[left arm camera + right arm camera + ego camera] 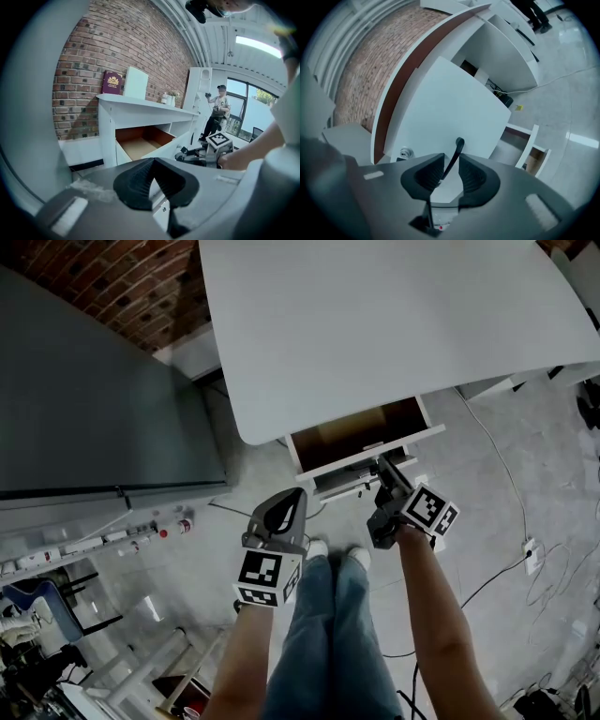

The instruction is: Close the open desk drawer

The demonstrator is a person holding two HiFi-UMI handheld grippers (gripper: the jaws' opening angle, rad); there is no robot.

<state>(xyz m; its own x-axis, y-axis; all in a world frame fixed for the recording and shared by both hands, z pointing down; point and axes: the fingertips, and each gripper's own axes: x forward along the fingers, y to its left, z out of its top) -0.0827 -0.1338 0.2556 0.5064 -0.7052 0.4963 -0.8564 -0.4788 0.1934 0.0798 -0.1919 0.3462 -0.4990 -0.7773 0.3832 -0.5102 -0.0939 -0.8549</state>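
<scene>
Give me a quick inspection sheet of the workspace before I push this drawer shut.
Surface: white desk top.
Job's things: drawer open, nothing seen inside; dark handle on its white front.
Clutter: burgundy book and white box at the desk's back.
Grippers: right gripper open, handle between its pads; left gripper shut, empty, apart from the drawer.
Cables: white cable and black cable on the floor.
Surroundings: brick wall; a person by the window.

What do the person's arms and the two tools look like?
Left tool and right tool: grey bodies, black ribbed pads, each with a white cube bearing black square markers. Forearms bare, no sleeves in view.
</scene>
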